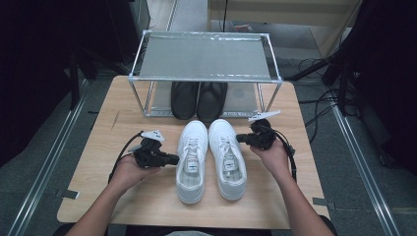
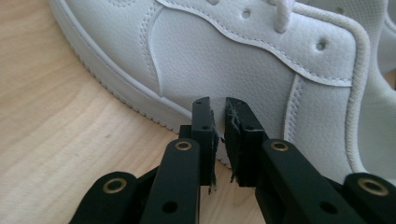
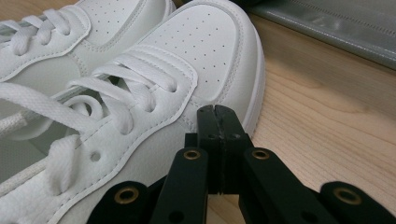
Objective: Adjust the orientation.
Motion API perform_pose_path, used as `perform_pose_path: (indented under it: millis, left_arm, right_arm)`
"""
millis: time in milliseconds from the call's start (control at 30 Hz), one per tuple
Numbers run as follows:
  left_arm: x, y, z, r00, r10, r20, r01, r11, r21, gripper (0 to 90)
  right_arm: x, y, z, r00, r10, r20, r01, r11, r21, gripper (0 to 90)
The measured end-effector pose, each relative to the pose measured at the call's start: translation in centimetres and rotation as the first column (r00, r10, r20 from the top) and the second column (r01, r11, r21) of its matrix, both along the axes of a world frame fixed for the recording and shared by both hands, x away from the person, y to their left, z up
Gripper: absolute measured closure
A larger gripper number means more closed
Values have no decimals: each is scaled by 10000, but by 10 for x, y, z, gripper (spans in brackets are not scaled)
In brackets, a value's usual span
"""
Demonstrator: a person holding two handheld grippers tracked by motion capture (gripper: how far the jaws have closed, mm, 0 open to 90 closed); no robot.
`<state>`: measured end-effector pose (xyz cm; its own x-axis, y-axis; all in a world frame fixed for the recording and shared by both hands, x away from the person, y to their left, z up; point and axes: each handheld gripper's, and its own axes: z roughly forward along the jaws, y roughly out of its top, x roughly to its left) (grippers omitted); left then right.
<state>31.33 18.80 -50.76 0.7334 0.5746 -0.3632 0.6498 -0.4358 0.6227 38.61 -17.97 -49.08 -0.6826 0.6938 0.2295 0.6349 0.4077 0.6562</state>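
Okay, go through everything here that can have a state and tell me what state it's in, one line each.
Left white sneaker: upright on table, laced, not gripped.
Right white sneaker: upright, laced, not gripped.
Black shoes: stored on rack's lower shelf.
Rack: top shelf bare.
Left gripper: nearly shut, empty.
Right gripper: shut, empty.

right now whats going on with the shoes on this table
A person holds a gripper in each hand beside a pair of white sneakers on the wooden table. The left gripper points at the outer side of the left sneaker, its jaws a narrow gap apart with nothing between them. The right gripper sits shut by the right sneaker. Neither shoe is gripped. Behind them, a pair of black shoes sits on the lower level of a metal rack.
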Motion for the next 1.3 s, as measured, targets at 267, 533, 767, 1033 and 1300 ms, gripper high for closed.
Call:
perform_pose_path:
  millis: [267, 533, 767, 1033, 1300]
  left_arm:
    - [-6, -18, -1, 9982, -602, 61, 603, 9982, -54, 822]
    - [-10, -27, -3, 9977, -655, 149, 656, 9978, -65, 822]
    - [-16, -39, -5, 9934, -1115, 278, 1120, 9935, -192, 824]
    - [-23, -52, -7, 9843, -1698, 478, 1719, 9841, -443, 810]
    - [-24, -34, 8, 9808, -1452, 1299, 1560, 9848, -769, 687]
  right_arm:
    - [0, 0, 0, 10000, -16, -3, 16, 10000, 2, 900]
    - [1, 1, 0, 10000, -29, -28, 29, 10000, -8, 900]
    - [3, 2, 0, 9991, -303, 280, 307, 9994, -131, 900]
    - [8, -1, -1, 9967, -753, 292, 751, 9971, 95, 900]
    - [4, -12, 12, 9920, -1156, 503, 1115, 9907, 781, 813]
